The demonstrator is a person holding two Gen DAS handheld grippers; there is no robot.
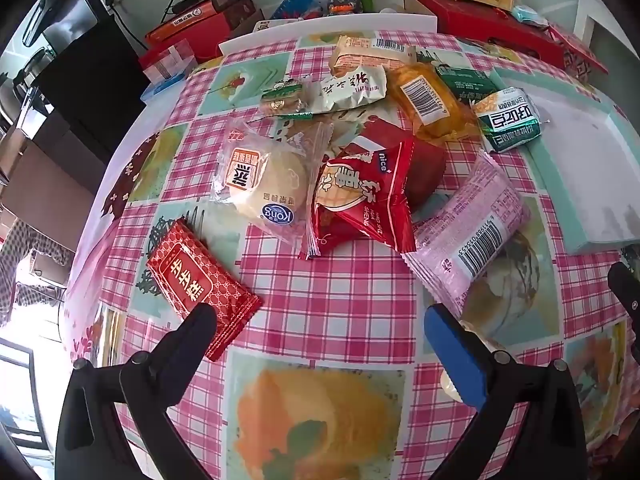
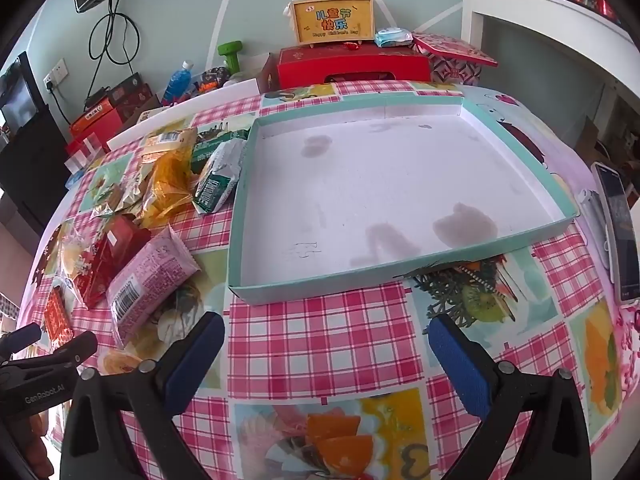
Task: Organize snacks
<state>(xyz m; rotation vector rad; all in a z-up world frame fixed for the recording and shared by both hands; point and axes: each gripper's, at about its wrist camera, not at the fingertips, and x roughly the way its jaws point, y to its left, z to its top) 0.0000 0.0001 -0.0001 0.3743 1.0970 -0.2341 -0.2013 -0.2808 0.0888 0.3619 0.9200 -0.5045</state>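
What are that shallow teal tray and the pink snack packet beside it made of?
The shallow teal tray looks like thin cardboard: matte white inside, folded corners, and darker blotches as if something has soaked in. The pink snack packet looks like printed plastic film, slightly glossy, with crimped, zigzag-cut ends. The checked tablecloth under both seems to be wipeable vinyl, judging by its sheen.

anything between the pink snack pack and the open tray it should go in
Nothing visible. The pink snack pack lies just left of the tray, with only bare tablecloth between them, and the tray is empty.
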